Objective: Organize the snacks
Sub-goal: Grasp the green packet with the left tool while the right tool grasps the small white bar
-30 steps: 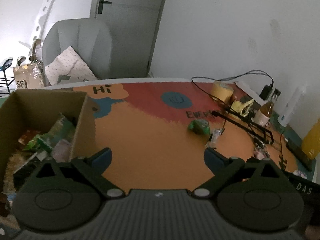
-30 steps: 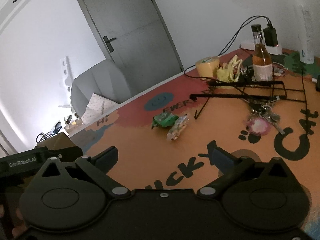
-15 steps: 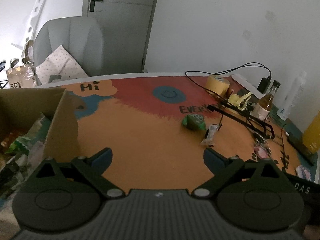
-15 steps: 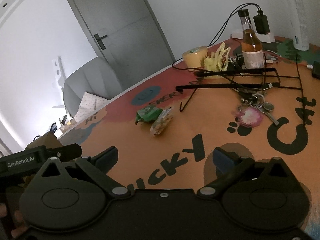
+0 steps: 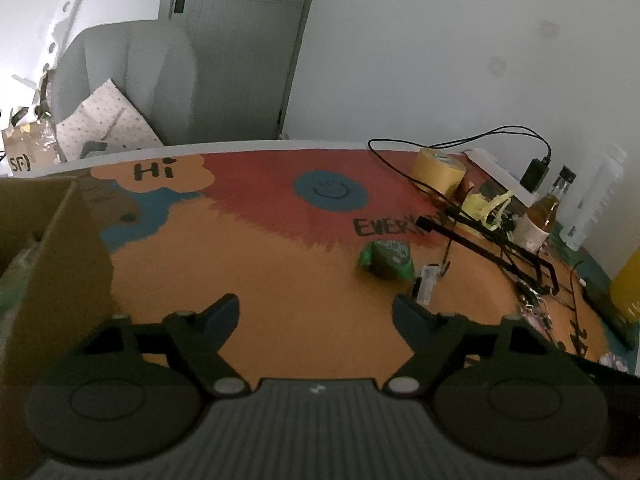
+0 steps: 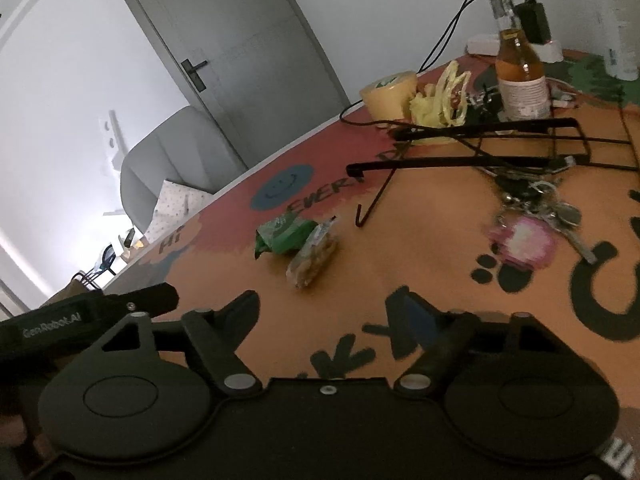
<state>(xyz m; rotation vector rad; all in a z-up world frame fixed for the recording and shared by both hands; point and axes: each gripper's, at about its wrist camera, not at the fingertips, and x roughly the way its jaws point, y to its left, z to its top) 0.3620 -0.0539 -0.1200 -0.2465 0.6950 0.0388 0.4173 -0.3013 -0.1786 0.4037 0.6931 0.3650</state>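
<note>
Left gripper [image 5: 316,312] nearest the lens, jaws apart with nothing between them, just been closing somewhat; only bare orange mat [image 5: 280,280] in the gap. Right gripper [image 6: 326,312] likewise: jaws apart, empty, just been narrowing, poised over the black lettering on the mat.

At the left edge of the left view, cardboard box [image 5: 60,264], its near wall standing beside the left finger; contents hard to make out here.

Farther out on the surface, green snack [image 5: 386,258] lying flat, and clear snack [image 5: 427,284] just beside it on the right, touching or nearly so; seen from the right view as green snack [image 6: 286,234] with clear snack [image 6: 314,258] against its near side. Both ahead of the jaws, apart from them, outside the box.

Beyond those, black wire rack [image 6: 480,148] lying on the surface, keys [image 6: 540,208] with a pink tag beside it. Behind the rack: yellow bag [image 6: 440,100], tape roll [image 6: 386,92], bottle [image 6: 520,76], charger [image 5: 534,172] with its cable.

Farthest: grey chair [image 5: 132,84] behind the surface, cushion on it, then door [image 5: 236,40] and white wall.
</note>
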